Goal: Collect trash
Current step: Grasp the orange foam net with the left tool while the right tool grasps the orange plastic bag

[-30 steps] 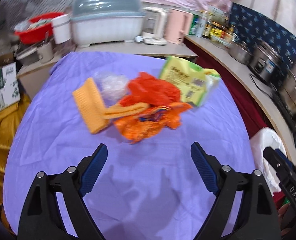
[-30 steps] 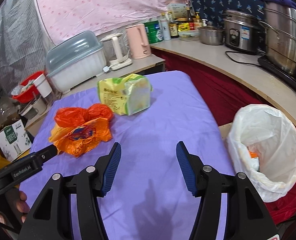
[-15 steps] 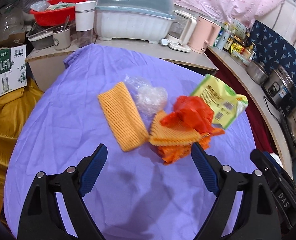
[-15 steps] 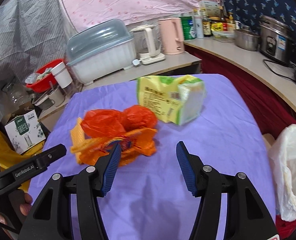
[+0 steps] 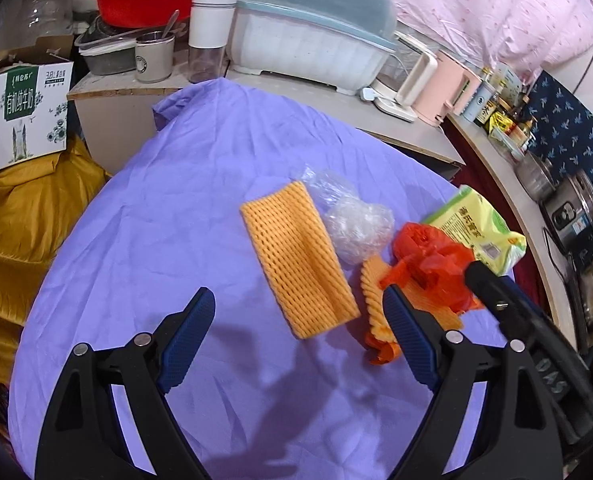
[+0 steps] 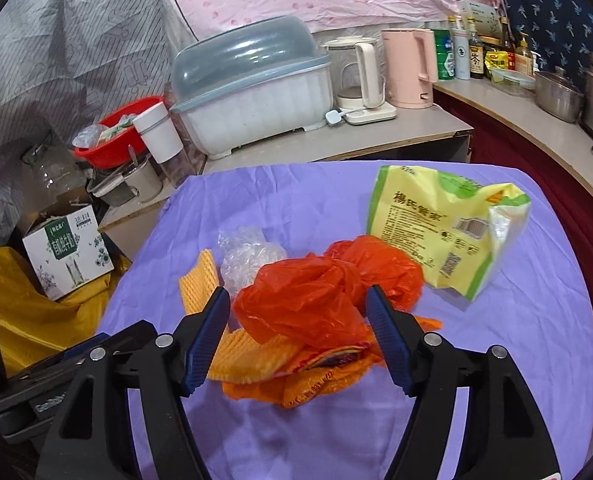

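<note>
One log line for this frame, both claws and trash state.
left claw: open, empty, near orange foam net sleeve | right claw: just opening, straddling crumpled red plastic bag, no grip | yellow-green snack bag: on purple cloth

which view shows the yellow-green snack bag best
The right wrist view: the yellow-green snack bag lies fully visible with its printed face toward the camera. In the left wrist view it sits small at the right, partly hidden behind the red plastic bag.
</note>
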A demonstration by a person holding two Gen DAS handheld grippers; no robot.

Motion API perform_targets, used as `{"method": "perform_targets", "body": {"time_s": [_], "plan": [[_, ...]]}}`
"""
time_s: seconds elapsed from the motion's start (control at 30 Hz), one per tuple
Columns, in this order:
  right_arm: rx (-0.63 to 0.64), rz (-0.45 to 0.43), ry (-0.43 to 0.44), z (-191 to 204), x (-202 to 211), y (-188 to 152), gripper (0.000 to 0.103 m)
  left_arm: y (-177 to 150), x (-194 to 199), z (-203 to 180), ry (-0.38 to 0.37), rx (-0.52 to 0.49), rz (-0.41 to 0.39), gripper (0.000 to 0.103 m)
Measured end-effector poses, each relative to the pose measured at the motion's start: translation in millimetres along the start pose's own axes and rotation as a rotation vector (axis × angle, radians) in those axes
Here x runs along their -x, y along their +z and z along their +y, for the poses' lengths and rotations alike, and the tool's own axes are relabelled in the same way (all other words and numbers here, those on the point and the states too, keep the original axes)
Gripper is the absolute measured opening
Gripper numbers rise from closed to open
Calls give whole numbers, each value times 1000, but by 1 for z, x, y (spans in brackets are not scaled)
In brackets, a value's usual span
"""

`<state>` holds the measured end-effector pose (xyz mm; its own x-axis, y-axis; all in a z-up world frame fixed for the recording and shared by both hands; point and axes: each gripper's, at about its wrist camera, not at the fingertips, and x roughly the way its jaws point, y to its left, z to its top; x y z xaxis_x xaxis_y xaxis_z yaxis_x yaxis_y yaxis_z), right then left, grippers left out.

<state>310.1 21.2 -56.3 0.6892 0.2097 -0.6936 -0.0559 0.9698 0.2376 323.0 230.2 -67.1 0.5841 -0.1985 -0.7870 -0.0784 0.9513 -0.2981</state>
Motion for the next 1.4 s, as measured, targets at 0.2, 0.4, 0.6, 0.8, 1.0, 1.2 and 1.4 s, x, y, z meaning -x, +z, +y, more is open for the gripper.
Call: {"method": "perform_targets", "body": {"time_s": [0.2,0.4,0.6,0.8,1.0,1.2,1.4], "plan": [[13,35,-50,-5,-20,-9,42,1,-8,0,-34,1,27,82],[-90,85,-67,-49,-12,-32,3,-11,-24,-24,-79,-41,83,82],[-130,75,-105,-79,11,-53,2,-43,-46,-55,-103,-101,163,82],[-134,58,-140,-93,31,-64,2,-69,-61,-76,-112,-141,222,72],[-151,46,-139,-103,46,-70,2,-77,-57,-89,-117,-181,231,34],[-143,6,-127,-101,70,-70,1,-80,-39,-99,-120,-190,208,11],[-139,-68,-118,-103,110,-66,1,-81,-4,-113,-136,-209,149,10]]}}
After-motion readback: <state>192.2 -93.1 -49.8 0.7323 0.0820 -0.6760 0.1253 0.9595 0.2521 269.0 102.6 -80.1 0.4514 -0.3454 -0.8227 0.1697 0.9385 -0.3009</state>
